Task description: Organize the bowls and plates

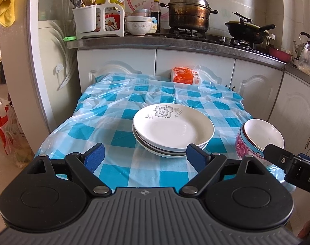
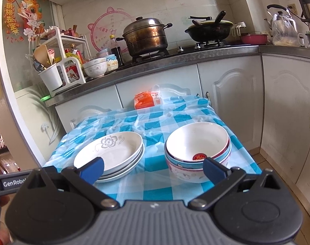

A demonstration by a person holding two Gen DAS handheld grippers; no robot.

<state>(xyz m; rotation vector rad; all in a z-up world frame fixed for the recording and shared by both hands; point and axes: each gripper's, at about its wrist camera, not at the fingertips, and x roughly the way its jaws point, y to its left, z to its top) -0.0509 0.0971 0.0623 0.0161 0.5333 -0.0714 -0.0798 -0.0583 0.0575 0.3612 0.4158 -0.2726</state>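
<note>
Glossy checked plastic cloth (image 2: 155, 192) w/ stacked ceramic plates (image 2: 112, 153), nested round bowls (image 2: 197, 153).

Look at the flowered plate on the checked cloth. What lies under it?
The flowered plate sits on more plates; only their rims show, about two. Their insides are covered, so any pattern is hidden, and so is the checked cloth beneath them.

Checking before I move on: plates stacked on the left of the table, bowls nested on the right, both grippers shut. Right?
Not quite. The plates and bowls are as you say, but the left gripper and right gripper are both open, holding nothing, as each wrist view shows.
</note>
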